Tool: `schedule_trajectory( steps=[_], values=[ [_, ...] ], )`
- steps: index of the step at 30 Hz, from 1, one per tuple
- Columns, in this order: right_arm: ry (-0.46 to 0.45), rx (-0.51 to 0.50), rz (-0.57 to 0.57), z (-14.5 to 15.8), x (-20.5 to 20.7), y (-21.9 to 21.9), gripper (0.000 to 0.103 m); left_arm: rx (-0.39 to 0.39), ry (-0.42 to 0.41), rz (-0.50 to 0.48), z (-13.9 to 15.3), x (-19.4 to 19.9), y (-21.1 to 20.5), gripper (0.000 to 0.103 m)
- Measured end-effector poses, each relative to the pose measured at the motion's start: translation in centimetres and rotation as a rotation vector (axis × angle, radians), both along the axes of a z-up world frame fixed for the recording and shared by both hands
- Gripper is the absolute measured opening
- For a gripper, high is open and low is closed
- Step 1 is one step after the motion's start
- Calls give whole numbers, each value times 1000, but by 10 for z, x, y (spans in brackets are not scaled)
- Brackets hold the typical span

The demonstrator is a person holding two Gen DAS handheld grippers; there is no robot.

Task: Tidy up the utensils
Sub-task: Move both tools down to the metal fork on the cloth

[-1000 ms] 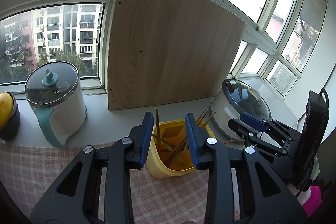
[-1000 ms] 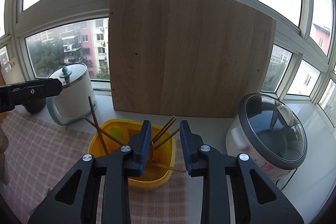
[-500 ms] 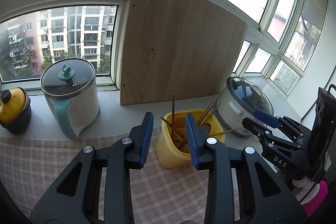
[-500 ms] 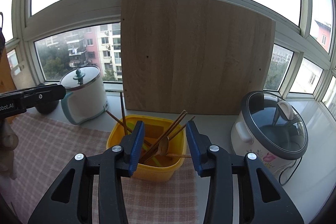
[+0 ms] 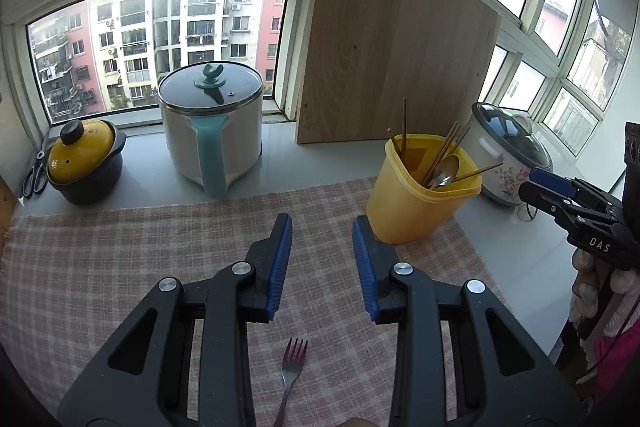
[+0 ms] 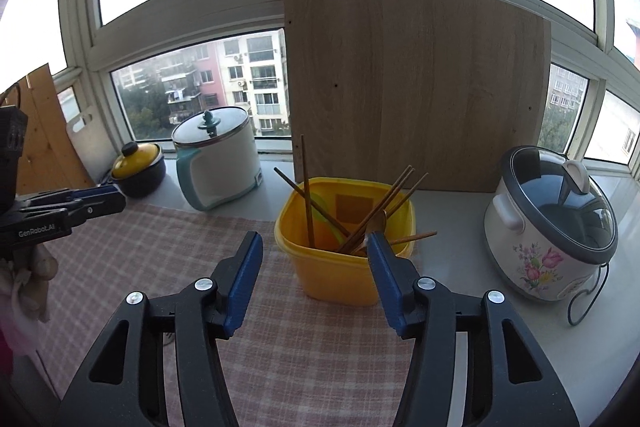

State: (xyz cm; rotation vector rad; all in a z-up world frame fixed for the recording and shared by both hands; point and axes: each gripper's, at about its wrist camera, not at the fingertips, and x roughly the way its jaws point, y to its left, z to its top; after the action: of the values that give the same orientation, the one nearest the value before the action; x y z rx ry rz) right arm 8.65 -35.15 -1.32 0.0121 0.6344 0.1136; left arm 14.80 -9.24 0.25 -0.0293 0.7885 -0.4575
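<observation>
Checked cloth (image 5: 120,267) carries a fork (image 5: 294,367) beneath my empty, parted left gripper (image 5: 322,231), while my right gripper (image 6: 315,241) opens, unladen, before the yellow holder (image 6: 340,275).

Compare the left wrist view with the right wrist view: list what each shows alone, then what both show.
Left wrist only: a fork on the cloth below the left gripper, and scissors.
Right wrist only: a pale cutting board leaning at the window.
Both: yellow bin of chopsticks, kettle, rice cooker, wooden board, yellow pot.
</observation>
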Motion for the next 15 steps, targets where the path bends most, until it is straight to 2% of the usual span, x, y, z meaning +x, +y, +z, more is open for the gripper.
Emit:
schedule_trajectory(
  steps=[7, 15],
  values=[
    [61, 34, 72, -25, -9, 23, 53, 49, 83, 37, -38, -27, 41, 31],
    [154, 83, 136, -60, -15, 46, 53, 36, 211, 64, -89, -41, 64, 31]
  ],
)
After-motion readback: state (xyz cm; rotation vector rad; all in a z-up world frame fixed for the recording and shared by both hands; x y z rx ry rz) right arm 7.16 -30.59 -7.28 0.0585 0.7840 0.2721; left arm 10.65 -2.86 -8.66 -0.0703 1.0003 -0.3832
